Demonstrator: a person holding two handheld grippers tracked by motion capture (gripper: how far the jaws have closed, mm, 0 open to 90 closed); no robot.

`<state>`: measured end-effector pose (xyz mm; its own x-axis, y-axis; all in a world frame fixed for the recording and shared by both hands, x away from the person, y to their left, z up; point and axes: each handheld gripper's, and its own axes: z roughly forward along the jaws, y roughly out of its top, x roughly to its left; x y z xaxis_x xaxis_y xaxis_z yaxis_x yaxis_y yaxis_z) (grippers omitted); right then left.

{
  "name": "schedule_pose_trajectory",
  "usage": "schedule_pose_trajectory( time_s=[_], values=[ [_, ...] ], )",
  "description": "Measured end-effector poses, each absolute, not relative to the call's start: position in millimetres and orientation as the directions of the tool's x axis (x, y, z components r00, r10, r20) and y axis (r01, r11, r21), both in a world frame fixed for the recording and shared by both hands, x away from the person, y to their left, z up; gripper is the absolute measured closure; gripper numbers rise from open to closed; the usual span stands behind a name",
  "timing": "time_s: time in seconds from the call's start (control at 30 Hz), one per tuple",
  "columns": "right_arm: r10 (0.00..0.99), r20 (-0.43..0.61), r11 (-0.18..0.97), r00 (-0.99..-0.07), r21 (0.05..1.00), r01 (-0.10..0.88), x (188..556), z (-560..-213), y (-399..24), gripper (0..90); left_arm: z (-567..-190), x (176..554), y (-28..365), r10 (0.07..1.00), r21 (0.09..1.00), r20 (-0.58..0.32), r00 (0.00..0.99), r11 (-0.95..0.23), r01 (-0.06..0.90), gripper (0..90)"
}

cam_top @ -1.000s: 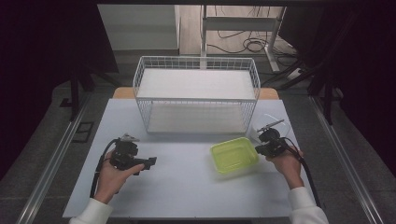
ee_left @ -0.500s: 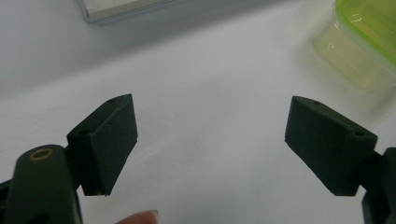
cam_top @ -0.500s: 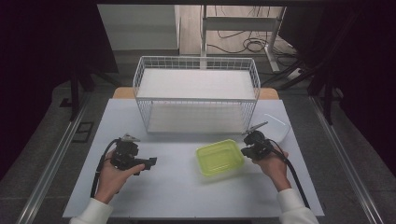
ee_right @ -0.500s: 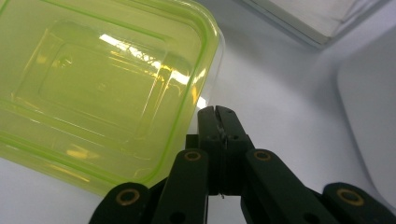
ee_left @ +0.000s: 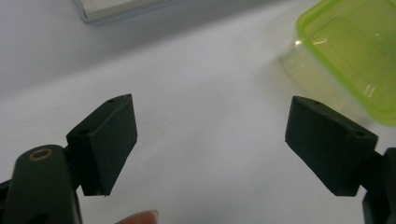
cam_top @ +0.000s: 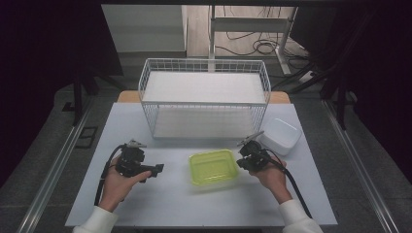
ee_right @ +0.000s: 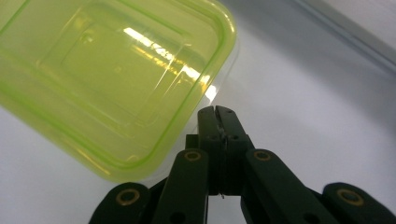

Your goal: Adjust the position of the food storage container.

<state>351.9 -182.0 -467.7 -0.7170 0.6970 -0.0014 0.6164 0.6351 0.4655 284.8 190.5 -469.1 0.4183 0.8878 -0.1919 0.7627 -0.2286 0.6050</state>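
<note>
Change: the green box (cam_top: 214, 167) has slid from the right part of the table (cam_top: 160, 208) toward its middle; the right gripper (cam_top: 241, 160) has travelled with it, staying at the box's right side.
Box position: it sits flat on the table, about midway between the left and right edges, nearer the front edge than the wire basket (cam_top: 204, 99) standing at the back edge.
Right gripper: the jaws are pressed together with nothing between them. In the right gripper view the closed tips (ee_right: 215, 114) meet the box (ee_right: 107, 79) at its corner, so the contact reads as a push, not a grip.
Left gripper: the gripper (cam_top: 156, 170) has kept its place left of the box, well apart from it, jaws spread wide and empty. Its own view shows the two pads (ee_left: 109, 140) far apart with bare table between and the box (ee_left: 355, 51) ahead at the right.
White box: a white box (cam_top: 279, 136) lies near the right edge, behind the right gripper, untouched.
Meaning: judged from the layout, the shove brings the box within reach of the open left gripper; a handover or two-handed grasp looks like the next step.
</note>
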Motion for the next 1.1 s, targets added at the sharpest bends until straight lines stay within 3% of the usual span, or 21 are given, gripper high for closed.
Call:
schedule_pose_trajectory(
  time_s=[0.57,0.87,1.0,1.1],
  values=[
    [0.600,0.042,0.699,-0.799,0.458,0.549,334.7,-474.3,-143.9,89.1,-468.7,284.7,190.7,0.887,0.609,-0.194,0.419,-0.226,0.760,16.5],
    [0.650,0.038,0.636,-0.759,0.520,0.571,336.2,-462.3,-164.3,87.4,-469.2,288.1,191.0,0.881,0.615,-0.209,0.424,-0.218,0.758,16.5],
    [0.701,0.071,0.548,-0.710,0.584,0.599,340.4,-451.9,-185.4,82.3,-467.5,284.8,192.1,0.876,0.628,-0.221,0.429,-0.209,0.750,16.5],
    [0.722,0.136,0.462,-0.678,0.635,0.619,342.7,-445.0,-196.1,62.8,-465.8,284.5,193.2,0.873,0.634,-0.235,0.427,-0.195,0.748,16.5]
  ],
)
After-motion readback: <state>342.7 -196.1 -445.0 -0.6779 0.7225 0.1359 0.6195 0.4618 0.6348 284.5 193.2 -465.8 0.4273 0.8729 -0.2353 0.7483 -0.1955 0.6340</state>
